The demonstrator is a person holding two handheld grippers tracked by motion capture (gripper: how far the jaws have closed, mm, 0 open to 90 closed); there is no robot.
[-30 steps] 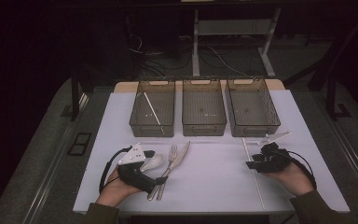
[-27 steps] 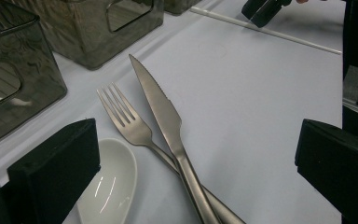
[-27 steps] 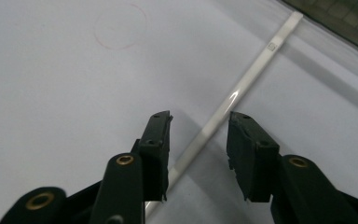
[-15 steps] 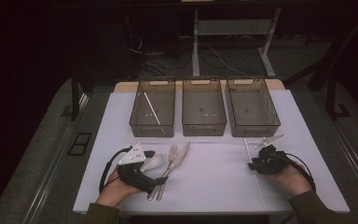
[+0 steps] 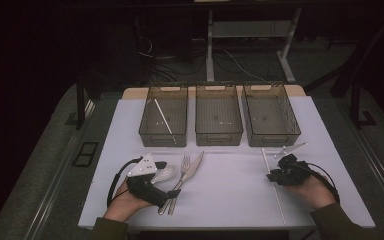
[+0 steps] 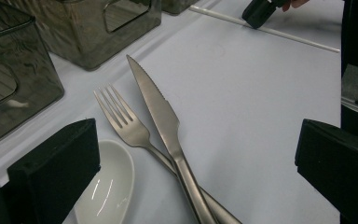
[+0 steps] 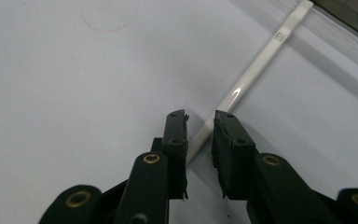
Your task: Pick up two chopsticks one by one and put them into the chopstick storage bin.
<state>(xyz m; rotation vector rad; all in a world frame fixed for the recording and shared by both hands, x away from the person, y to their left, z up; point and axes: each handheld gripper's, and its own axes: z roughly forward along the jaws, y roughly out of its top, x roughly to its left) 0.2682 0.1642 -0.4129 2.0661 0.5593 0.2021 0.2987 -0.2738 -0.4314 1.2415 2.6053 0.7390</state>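
My right gripper (image 5: 272, 176) rests low on the white table at the right, over a long white chopstick (image 5: 275, 192). In the right gripper view the chopstick (image 7: 256, 70) runs between the two jaws, and the gripper (image 7: 200, 121) has just been closing. A small gap still shows beside the stick. My left gripper (image 5: 167, 179) lies at the left with its jaws wide open (image 6: 196, 135). Between those jaws lie a steel knife (image 6: 161, 109) and a fork (image 6: 121, 119), crossed at the handles. A white spoon (image 6: 109, 182) sits by the left jaw.
Three smoky clear bins stand in a row at the back: left (image 5: 162, 137), middle (image 5: 219, 136), right (image 5: 275, 137). The left bin holds a white chopstick (image 5: 162, 116). A pale slim piece (image 5: 291, 149) lies just beyond the right gripper. The right gripper (image 6: 261, 10) shows far off in the left gripper view.
The right gripper's jaws have narrowed around the white chopstick. Both hands and the cutlery have kept their places.
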